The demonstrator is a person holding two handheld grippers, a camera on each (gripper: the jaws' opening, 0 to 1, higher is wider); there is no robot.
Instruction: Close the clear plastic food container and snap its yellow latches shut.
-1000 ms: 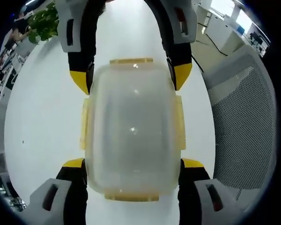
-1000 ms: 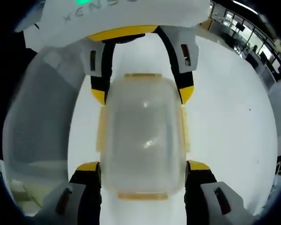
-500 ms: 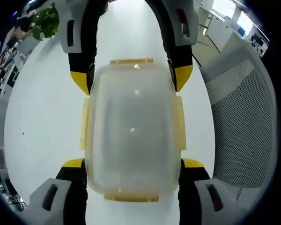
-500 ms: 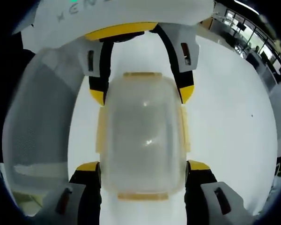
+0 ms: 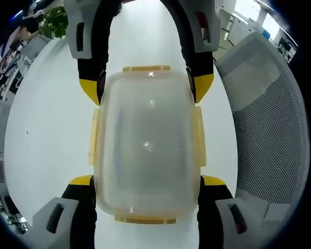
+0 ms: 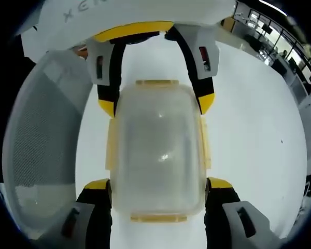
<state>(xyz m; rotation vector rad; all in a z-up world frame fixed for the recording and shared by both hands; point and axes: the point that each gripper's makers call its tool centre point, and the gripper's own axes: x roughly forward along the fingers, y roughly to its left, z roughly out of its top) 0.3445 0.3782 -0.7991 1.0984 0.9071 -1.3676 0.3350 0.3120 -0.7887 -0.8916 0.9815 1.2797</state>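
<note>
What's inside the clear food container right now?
Nothing shows through the cloudy lid of the container; small or flat contents could be hidden.

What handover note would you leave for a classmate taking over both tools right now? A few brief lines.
Left tool: jaws shut on one end of the clear box.
Right tool: jaws shut on the other end of the box.
Box sits between the two tools over the white table, lid on; a mesh chair is beside the table.
Done: lid appears seated.
Left: yellow latches line all four sides; whether each has snapped cannot be told, so check and press each.
</note>
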